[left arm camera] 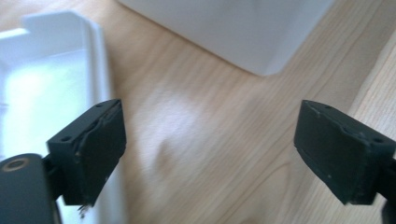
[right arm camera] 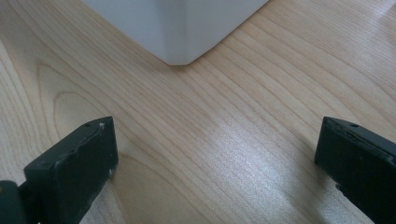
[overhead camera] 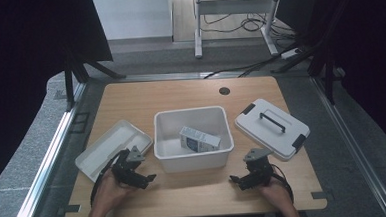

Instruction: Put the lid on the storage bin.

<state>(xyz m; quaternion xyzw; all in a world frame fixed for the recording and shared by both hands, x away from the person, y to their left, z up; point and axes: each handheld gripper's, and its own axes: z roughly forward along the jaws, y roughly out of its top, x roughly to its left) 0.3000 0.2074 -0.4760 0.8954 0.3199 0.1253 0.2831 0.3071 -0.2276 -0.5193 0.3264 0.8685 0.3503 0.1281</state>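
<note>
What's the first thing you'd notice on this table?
A big white tub sits mid-table with a small carton lying inside. Its lid with a dark handle lies to the right, and a shallow white tray to the left. Near the front edge, the left gripper and right gripper wait open.

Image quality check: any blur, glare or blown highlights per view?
Left gripper view: soft and blurred, the white tray blown out. Right gripper view: sharp wood grain, a mild sheen on the table. High view: the bin and lid evenly lit, dark surroundings at both sides.
</note>
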